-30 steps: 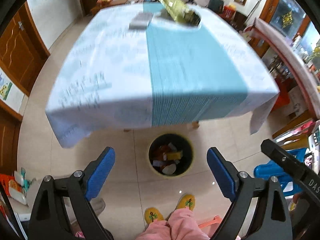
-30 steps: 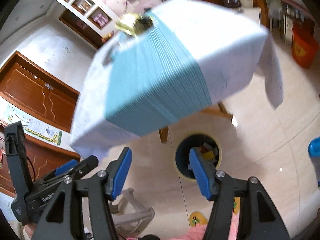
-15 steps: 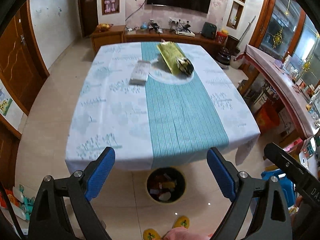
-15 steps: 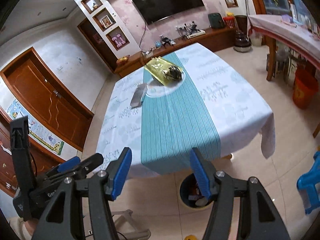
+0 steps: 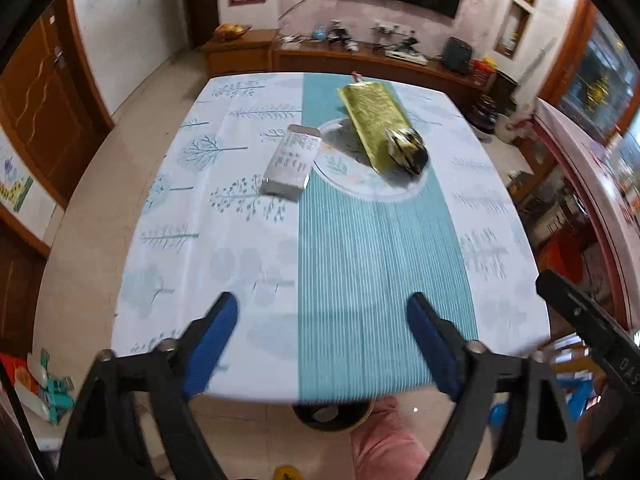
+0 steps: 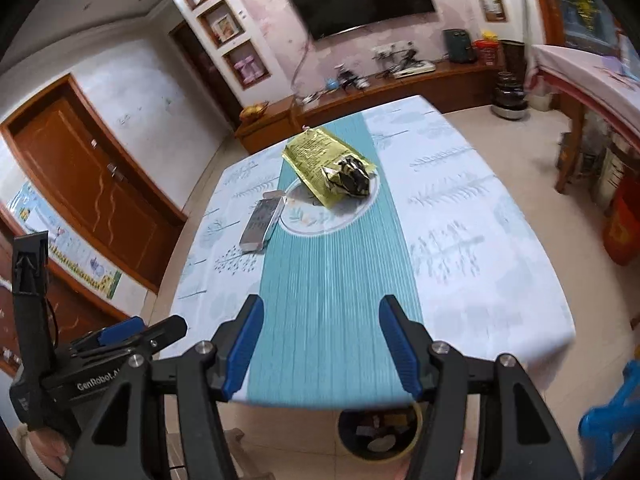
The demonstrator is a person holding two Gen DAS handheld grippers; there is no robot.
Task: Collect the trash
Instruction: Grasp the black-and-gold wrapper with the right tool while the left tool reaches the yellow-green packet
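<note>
A yellow foil bag [image 5: 372, 114] [image 6: 320, 160] lies on the far half of the table, with a crumpled dark wrapper [image 5: 408, 152] [image 6: 352, 178] on its near end. A silver packet [image 5: 292, 160] [image 6: 262, 222] lies to their left. Under the table's near edge stands a round bin [image 6: 380, 428] [image 5: 332, 416] with trash in it. My left gripper [image 5: 322, 344] hangs over the near table edge, its jaws closing with nothing between them. My right gripper [image 6: 320, 344] stands open and empty over the same edge. All the trash lies far ahead of both.
The table [image 6: 480, 240] wears a white cloth with a teal striped runner. A low wooden cabinet [image 6: 400, 84] runs along the far wall under a television. A blue plastic chair [image 6: 612, 412] stands at the right, and a pink-clothed leg [image 5: 384, 444] shows below.
Both grippers rose from over the floor bin and swung forward toward the table, so the tabletop now fills the views. The left jaws narrowed slightly.
</note>
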